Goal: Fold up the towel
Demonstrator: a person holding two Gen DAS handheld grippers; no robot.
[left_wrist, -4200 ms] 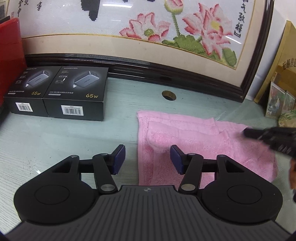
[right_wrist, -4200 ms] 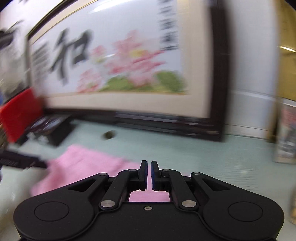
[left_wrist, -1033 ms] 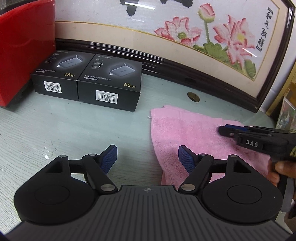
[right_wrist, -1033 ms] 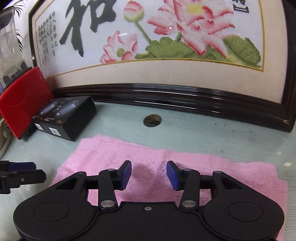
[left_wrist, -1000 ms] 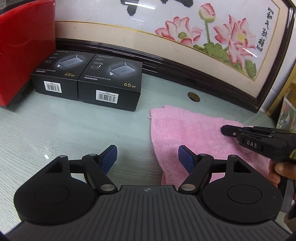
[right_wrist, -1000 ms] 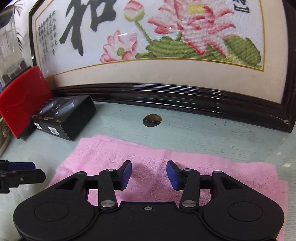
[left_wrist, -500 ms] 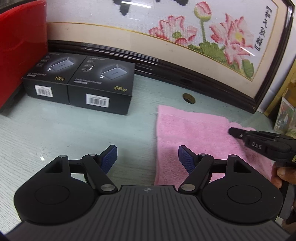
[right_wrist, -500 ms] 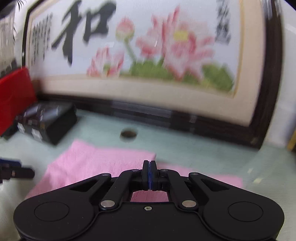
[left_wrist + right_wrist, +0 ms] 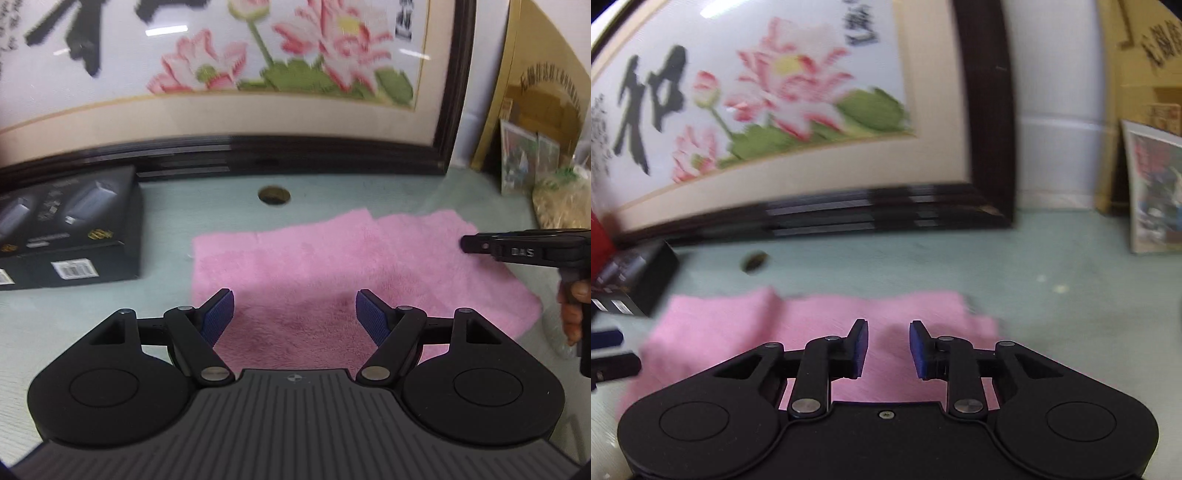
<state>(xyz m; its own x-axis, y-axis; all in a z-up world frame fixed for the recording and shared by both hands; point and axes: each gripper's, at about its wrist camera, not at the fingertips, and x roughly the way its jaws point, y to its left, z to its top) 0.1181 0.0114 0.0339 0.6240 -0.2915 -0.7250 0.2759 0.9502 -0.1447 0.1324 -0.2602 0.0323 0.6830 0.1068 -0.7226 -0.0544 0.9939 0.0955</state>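
Note:
A pink towel [image 9: 351, 266] lies folded and flat on the pale green table [image 9: 166, 229], its far edge slightly stepped. My left gripper [image 9: 295, 308] is open above the towel's near left part, nothing between its blue pads. My right gripper [image 9: 888, 334] hovers over the towel [image 9: 812, 325] toward its right half; its jaws are opening with nothing between them. In the left wrist view the right gripper [image 9: 466, 243] appears side-on at the towel's right edge, held by a hand [image 9: 572, 310]. In the right wrist view the left gripper [image 9: 613, 354] shows at the left edge.
Two black boxes [image 9: 66, 236] stand left of the towel. A large framed lotus embroidery [image 9: 258, 74] leans along the back. A round hole [image 9: 274, 194] sits in the table behind the towel. Pictures and a bag [image 9: 554, 195] crowd the right side.
The left gripper has swung right, from the towel's left edge to over the towel. The right gripper shut half a second ago, now stands partly open, and has shifted toward the towel's right end.

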